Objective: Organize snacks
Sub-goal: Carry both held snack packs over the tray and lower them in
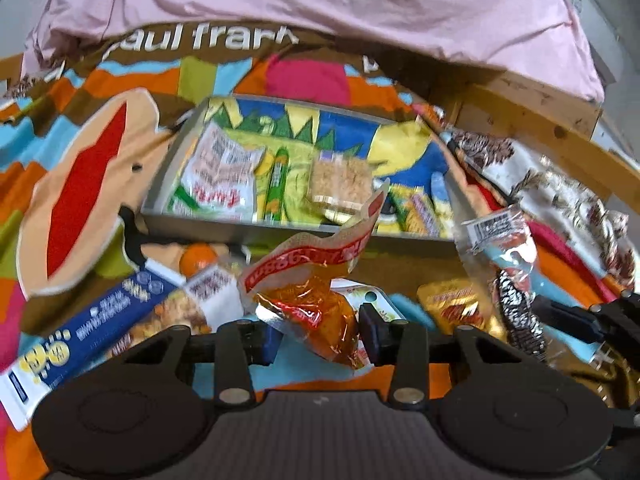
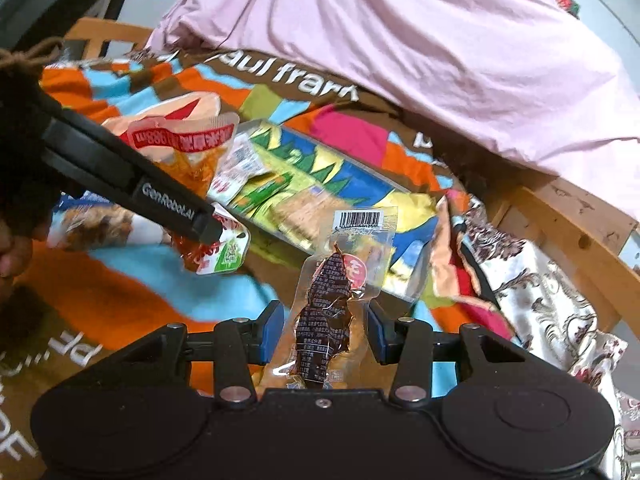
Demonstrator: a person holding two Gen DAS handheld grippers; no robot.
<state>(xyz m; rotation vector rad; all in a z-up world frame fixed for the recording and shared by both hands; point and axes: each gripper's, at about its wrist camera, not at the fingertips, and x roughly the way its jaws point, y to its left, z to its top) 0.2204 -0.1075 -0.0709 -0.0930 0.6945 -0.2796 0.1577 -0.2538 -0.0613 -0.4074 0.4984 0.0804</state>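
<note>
Landmark: shallow grey tray [image 1: 224, 224] with a bright cartoon-print liner, lying on a patchwork bedspread [image 1: 80, 152]; several packets already inside.

Left gripper [image 1: 320, 336]: fingers clamped on a crinkled orange-and-red foil snack packet [image 1: 308, 308]. Packet is held clear of the bedspread, just short of the tray's near wall. Long axis tilts up and toward the tray, its red sealed end over the near rim.

Right gripper [image 2: 326, 332]: fingers closed on a clear packet with dark brown contents [image 2: 326, 312], upright, barcode end toward the tray's near right corner.

Judgement: both loads sit on the tray's near side; the left packet looks nearer the rim, so a short forward carry should place it first.

Loose packets remain on the bedspread, near side of tray.
</note>
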